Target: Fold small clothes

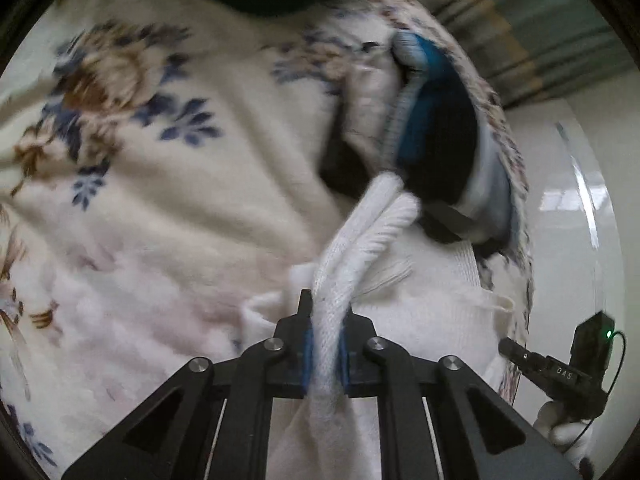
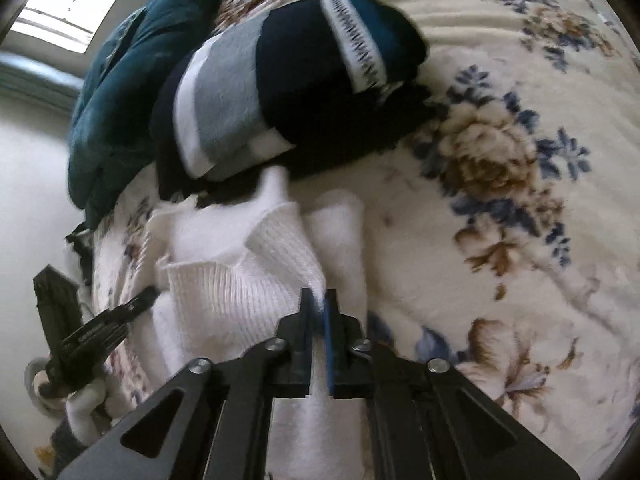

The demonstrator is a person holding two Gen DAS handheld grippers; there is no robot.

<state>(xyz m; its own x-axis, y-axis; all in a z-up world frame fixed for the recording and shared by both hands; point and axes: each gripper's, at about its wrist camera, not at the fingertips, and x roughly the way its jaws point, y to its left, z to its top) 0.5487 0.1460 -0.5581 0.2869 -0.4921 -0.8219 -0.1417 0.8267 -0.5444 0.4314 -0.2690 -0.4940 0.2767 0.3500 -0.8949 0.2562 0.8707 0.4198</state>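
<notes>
Between the blue pads of the left gripper (image 1: pixel 325 344) a thick ribbed band of the white knit garment (image 1: pixel 420 320) is pinched tight, the bunched edge running up and away from the fingertips. At the right gripper (image 2: pixel 319 312) the jaws are pressed almost together, nipping only a thin corner of the same white knit at the very tips. The garment itself lies rumpled on the floral blanket (image 2: pixel 500 152), partly lifted where the two grips hold it, with a rolled white fold just beside the right fingers. Behind it sits a stack of folded dark clothes (image 2: pixel 304 92) with grey and white stripes, close to the white knit's far edge, and a teal cushion (image 2: pixel 132 80) beyond that.

The right hold looks the weaker one: with so little cloth caught, a sideways pull would likely slip the corner free and let the fold collapse. Dragging the knit forward could also nudge the finished stack out of shape.
</notes>
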